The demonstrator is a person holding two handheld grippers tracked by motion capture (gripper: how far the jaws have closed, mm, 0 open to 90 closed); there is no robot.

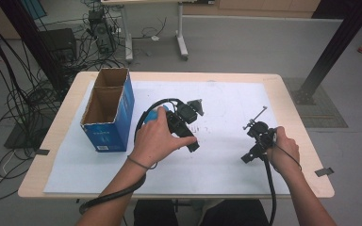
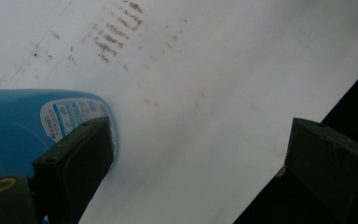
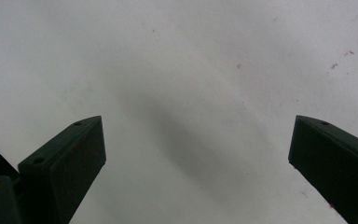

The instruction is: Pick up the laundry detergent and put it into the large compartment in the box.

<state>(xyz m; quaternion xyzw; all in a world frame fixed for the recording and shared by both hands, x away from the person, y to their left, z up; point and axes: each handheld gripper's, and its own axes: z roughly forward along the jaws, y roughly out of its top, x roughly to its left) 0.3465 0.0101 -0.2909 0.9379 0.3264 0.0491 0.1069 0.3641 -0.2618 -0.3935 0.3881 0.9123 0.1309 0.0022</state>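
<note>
A blue bottle (image 1: pixel 156 114) with a printed label lies on the white sheet (image 1: pixel 226 103), partly under the person's left hand. In the left gripper view the blue bottle (image 2: pixel 14 121) sits at the far left, behind and beside the left jaw, not between the jaws. My left gripper (image 1: pixel 192 145) (image 2: pixel 198 126) stands open, with bare white sheet (image 2: pixel 205 60) between its jaws. My right gripper (image 1: pixel 247 157) (image 3: pixel 198 120) is held low over the sheet's right part. Its jaws are wide apart with nothing between them.
An open-topped blue cardboard box (image 1: pixel 106 134) with two compartments stands on the table's left side. Faint brown marks (image 2: pixel 116 35) stain the sheet near the left gripper. Cables (image 1: pixel 122 193) trail off the table's (image 1: pixel 306 141) near edge.
</note>
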